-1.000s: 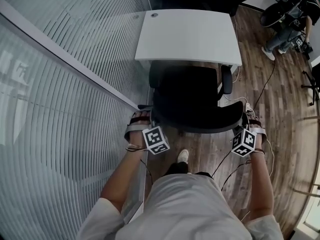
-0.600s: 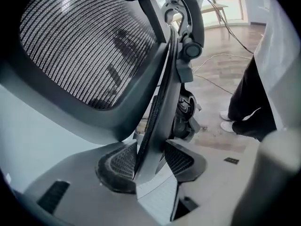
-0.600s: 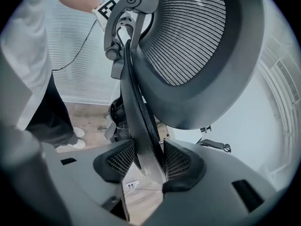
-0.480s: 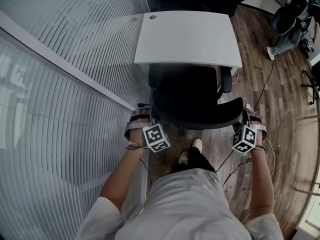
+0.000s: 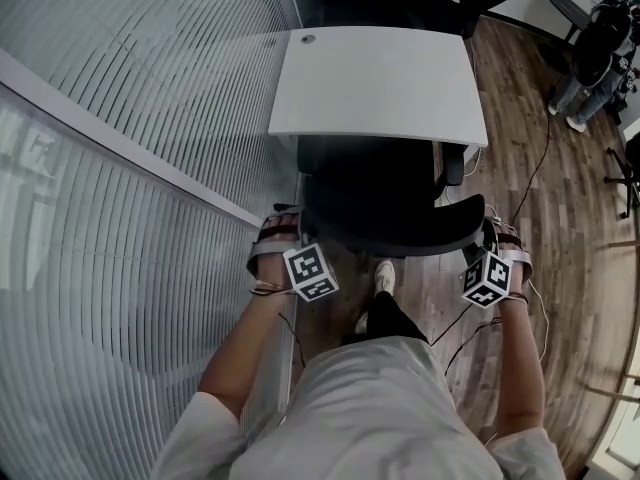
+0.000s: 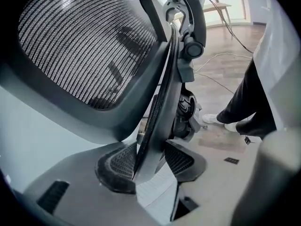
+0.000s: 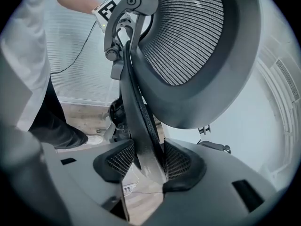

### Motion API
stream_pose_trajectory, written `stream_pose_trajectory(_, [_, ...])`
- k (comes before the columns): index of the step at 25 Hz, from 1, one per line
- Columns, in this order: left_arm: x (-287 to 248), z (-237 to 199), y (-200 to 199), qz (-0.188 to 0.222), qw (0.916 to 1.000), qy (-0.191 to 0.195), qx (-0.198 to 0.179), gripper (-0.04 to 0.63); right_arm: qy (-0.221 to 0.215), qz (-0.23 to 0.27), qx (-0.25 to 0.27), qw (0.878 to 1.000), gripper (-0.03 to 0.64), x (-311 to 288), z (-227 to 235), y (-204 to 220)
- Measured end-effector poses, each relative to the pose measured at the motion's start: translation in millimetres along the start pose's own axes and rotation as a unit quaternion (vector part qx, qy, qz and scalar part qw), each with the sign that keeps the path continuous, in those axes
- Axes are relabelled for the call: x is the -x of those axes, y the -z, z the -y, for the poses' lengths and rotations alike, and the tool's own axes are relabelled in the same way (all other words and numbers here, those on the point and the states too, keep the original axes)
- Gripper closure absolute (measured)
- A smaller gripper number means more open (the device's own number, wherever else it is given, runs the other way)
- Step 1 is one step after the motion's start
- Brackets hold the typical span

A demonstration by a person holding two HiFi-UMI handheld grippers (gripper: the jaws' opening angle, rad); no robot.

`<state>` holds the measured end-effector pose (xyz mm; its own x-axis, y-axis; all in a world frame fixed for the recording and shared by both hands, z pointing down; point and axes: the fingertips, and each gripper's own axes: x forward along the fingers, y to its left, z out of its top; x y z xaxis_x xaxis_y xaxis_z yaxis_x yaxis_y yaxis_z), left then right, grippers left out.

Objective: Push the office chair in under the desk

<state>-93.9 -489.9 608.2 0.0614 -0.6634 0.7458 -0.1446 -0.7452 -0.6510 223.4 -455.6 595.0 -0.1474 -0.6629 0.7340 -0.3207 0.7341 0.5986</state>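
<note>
Desk [image 5: 378, 78] ahead; outstretched tools [image 5: 285, 232] [image 5: 497, 232] on chair [image 5: 385, 193]

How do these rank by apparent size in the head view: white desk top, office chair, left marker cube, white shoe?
1-2. desk top and office chair: alike; chair partly hidden under it.
3. left marker cube, nearer the camera.
4. white shoe.

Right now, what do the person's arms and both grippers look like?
The left gripper and right gripper: grey bodies, dark grid-textured pads, each with a white cube of black square markers. Thin dark cables trail from both. Short light sleeves; forearms bare.
</note>
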Motion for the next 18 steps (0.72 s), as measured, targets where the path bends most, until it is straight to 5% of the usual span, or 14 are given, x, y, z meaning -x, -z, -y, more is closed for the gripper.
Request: stream_pose_trajectory(18, [-47, -57, -1, -0.008, 0.9999, -0.001, 0.006, 0.397, 0.002, 0.001, 0.001, 1.0, 0.411, -50, 58, -16])
